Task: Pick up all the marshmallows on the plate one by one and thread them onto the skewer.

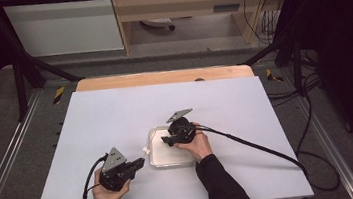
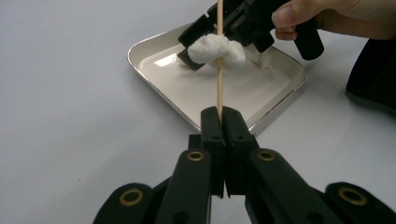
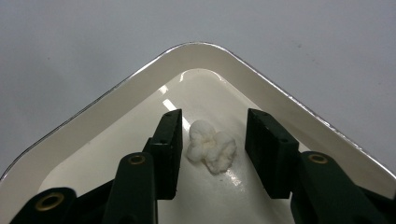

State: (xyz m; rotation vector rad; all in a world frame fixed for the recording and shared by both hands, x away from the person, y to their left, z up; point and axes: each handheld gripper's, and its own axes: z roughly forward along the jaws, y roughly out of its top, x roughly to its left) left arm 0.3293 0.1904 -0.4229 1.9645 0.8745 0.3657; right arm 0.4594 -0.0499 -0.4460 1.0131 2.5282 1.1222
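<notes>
Two white puffs, popcorn by the look of them, are in play: one already threaded on the wooden skewer (image 2: 219,70) that the left gripper (image 2: 219,122) holds clenched between its fingers, the stick pointing away toward twelve o'clock in the left gripper view, and a second popcorn piece (image 3: 211,146) lying loose in the shallow white tray (image 3: 116,100). In the high view the tray (image 1: 157,159) sits near the middle of the counter (image 1: 115,111), with the left gripper (image 1: 139,165) just off its edge at about eight o'clock and the right gripper (image 1: 168,140) bent over it from four o'clock. The right gripper's fingers (image 3: 170,140) stand apart on either side of the loose piece, one at nine o'clock and one at three, with a gap showing on both sides, so nothing is grasped yet. The step in hand looks like the pick-up of the next piece for threading. The next move likely calls for a gentle pinch, since the puff should crush easily, then a lift out of the tray corner and a careful line-up with the skewer tip.
</notes>
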